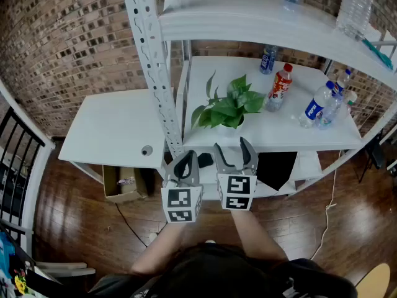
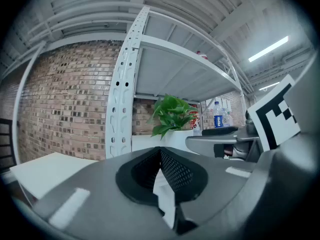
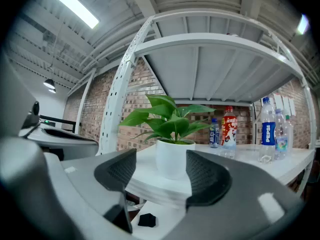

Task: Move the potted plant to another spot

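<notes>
The potted plant (image 1: 226,107), green leaves in a small white pot, stands on the middle shelf (image 1: 291,132) near its front left corner. My right gripper (image 1: 231,144) is held level just in front of the shelf edge, open, with nothing between its fingers. In the right gripper view the pot (image 3: 174,156) shows straight ahead beyond the gap of that gripper (image 3: 160,176), a short way off. My left gripper (image 1: 188,156) is beside it on the left, shut and empty. In the left gripper view its dark pads meet (image 2: 161,171), and the plant (image 2: 172,115) stands ahead to the right.
A white perforated post (image 1: 152,61) rises just left of the plant. A red-label bottle (image 1: 280,87) and blue-label bottles (image 1: 316,104) stand to the plant's right. An upper shelf (image 1: 260,17) overhangs. A low white table (image 1: 111,129) lies at left, with a cardboard box (image 1: 124,184) beneath.
</notes>
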Demonstrator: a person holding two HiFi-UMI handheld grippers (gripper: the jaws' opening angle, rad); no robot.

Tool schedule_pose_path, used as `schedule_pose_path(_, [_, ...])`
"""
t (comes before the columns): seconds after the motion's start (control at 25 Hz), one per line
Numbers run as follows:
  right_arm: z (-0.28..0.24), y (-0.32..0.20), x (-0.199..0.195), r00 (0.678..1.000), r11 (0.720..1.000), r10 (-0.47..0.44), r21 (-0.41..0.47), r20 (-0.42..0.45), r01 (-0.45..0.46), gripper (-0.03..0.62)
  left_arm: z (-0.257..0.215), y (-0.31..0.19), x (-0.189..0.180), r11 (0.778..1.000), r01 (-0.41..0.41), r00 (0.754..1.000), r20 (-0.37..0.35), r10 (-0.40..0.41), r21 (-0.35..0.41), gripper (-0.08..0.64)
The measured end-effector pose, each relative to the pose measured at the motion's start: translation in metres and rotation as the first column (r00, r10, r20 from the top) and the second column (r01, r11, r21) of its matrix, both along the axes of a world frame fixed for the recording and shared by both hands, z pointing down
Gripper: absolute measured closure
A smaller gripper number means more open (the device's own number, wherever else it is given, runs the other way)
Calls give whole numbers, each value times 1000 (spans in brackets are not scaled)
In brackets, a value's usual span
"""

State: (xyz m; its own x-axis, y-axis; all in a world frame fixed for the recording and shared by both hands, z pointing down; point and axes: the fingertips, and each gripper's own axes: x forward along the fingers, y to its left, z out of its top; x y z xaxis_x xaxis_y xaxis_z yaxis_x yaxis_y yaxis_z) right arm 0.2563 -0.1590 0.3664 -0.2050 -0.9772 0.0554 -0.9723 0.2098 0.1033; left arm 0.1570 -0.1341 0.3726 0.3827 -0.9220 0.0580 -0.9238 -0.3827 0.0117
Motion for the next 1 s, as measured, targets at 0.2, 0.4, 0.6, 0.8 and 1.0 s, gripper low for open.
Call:
schedule_pose_path(0.2, [-3,-34,15,998,999,49,8,25,-50,127,4,-10,-4,1000,14,1000,8,-14,-10,544])
schedule_pose_path(0.4, [3,-63,21,997,998,48,-34,56,-46,53,5,-17,-11,999,31,999,15,-31,-12,544])
schedule_pose_path(0.6, [8,-83,16,998,996,46,-72,39,-43,49,6,-22,-20,999,50,999,19,-50,-12,544])
schedule_pose_path(0.8, [8,-95,16,999,995,49,-82,15,-48,51,9,-24,-25,998,63,998,14,-63,-18,545])
schedule_pose_path(1.0, [7,-99,18,998,995,56,-81,10,-55,111,10,-26,-30,997,73,997,12,-73,-23,545])
